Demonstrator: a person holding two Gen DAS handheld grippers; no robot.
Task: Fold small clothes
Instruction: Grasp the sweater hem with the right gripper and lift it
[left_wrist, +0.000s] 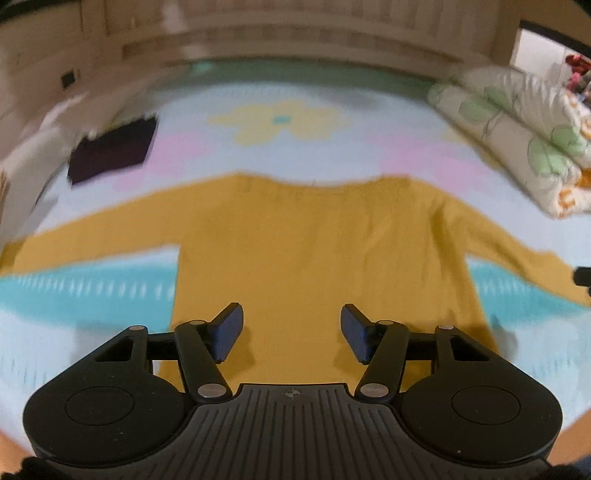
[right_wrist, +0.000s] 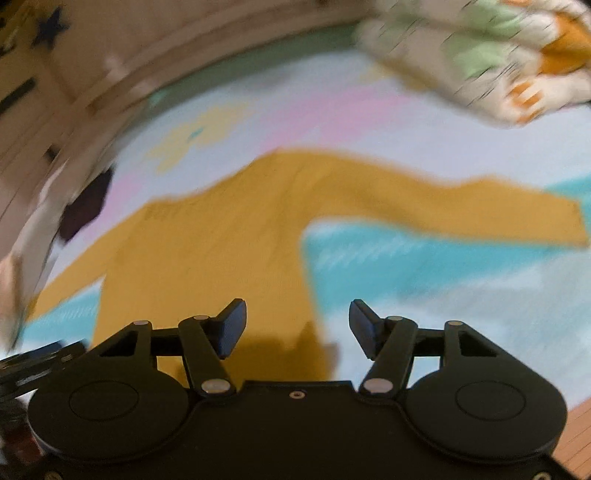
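Both claws spread, nothing pinched: left claw (left_wrist: 291, 332) above lower body of mustard long-sleeved top (left_wrist: 314, 251), right claw (right_wrist: 297, 328) above that top's hem corner. Top (right_wrist: 207, 243) spread flat on pastel flower-print bed cover (left_wrist: 280, 118), sleeves out sideways. Beyond top: dark folded garment (left_wrist: 112, 149) far left, rolled floral quilt (left_wrist: 517, 136) far right.

- The right gripper (right_wrist: 297, 328), low in the frame, has its jaws apart with nothing between them.
- A mustard long-sleeved top (right_wrist: 221, 240) lies flat across the middle on a pastel bedspread (right_wrist: 443, 280).
- A floral quilt (right_wrist: 480, 55) sits upper right, blurred.
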